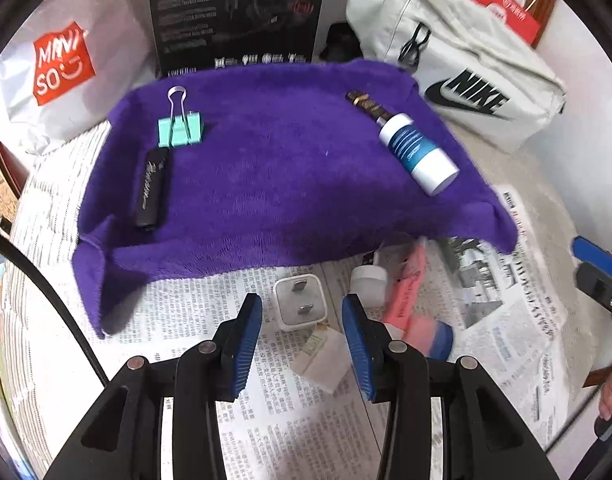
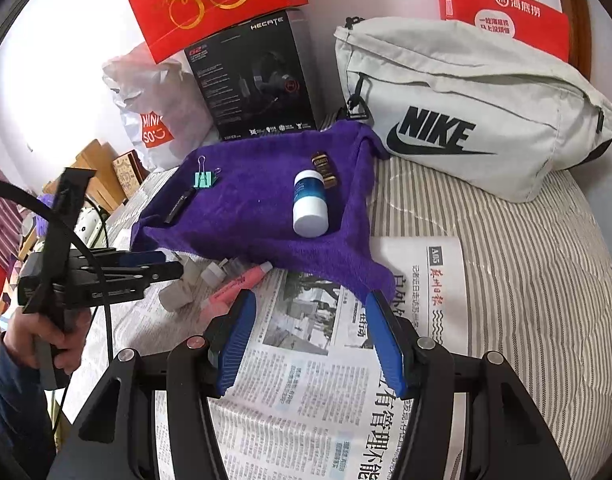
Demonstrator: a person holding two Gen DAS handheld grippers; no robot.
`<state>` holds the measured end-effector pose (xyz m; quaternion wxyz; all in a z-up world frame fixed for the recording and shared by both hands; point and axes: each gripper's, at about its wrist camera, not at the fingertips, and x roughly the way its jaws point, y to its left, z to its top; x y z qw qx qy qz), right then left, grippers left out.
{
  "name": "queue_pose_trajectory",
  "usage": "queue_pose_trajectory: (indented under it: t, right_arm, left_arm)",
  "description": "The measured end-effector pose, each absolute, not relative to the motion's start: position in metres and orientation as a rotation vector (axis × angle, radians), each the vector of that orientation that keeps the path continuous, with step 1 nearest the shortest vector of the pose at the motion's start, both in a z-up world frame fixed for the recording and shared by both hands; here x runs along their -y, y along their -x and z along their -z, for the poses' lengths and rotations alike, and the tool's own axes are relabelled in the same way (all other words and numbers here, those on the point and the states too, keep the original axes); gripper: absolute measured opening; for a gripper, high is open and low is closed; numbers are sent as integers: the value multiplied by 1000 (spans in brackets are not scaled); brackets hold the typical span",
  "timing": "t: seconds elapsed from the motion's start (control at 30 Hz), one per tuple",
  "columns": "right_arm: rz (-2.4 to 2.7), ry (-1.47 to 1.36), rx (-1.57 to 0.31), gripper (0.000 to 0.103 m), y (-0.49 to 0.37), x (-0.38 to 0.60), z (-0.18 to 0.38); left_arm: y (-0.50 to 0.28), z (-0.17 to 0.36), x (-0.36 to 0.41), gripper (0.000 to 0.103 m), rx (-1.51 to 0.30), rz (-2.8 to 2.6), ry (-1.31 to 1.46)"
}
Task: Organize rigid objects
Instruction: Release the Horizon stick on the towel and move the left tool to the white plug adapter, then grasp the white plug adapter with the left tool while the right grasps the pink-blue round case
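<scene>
Lying flat, white bottle [image 1: 418,152], cap toward camera, possibly touching brown vial [image 1: 366,106]

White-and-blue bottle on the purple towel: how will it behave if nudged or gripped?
The white-and-blue bottle lies on its side, so a sideways nudge would probably roll it, though the plush purple towel should damp that. Its smooth, round plastic-looking body may slip between pads; gripping across the middle seems safest.

A grey bag [image 2: 478,120] reads NIKE. A black box [image 2: 253,76] reads HECATE. A white plastic bag [image 1: 61,68] carries a red MINISO logo
</scene>
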<state>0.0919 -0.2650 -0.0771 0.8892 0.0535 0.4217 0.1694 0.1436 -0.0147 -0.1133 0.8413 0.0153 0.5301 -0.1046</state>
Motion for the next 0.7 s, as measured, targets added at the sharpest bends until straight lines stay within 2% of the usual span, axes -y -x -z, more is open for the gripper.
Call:
queue_pose_trajectory:
  t: [0.43, 0.47, 0.5, 0.7]
  right_arm:
    - [-355, -146, -931, 57, -104, 269, 98]
    - [-358, -146, -938, 57, -104, 268, 100]
    - [-361, -143, -943, 57, -105, 266, 101]
    - [-387, -119, -956, 57, -106, 250, 105]
  left_arm:
    - [-162, 132, 10, 38, -1149, 167, -43]
    - [-162, 133, 12, 36, -1145, 165, -51]
    - [-163, 133, 14, 27, -1132, 154, -63]
    - [-163, 131, 7, 25, -1124, 181, -53]
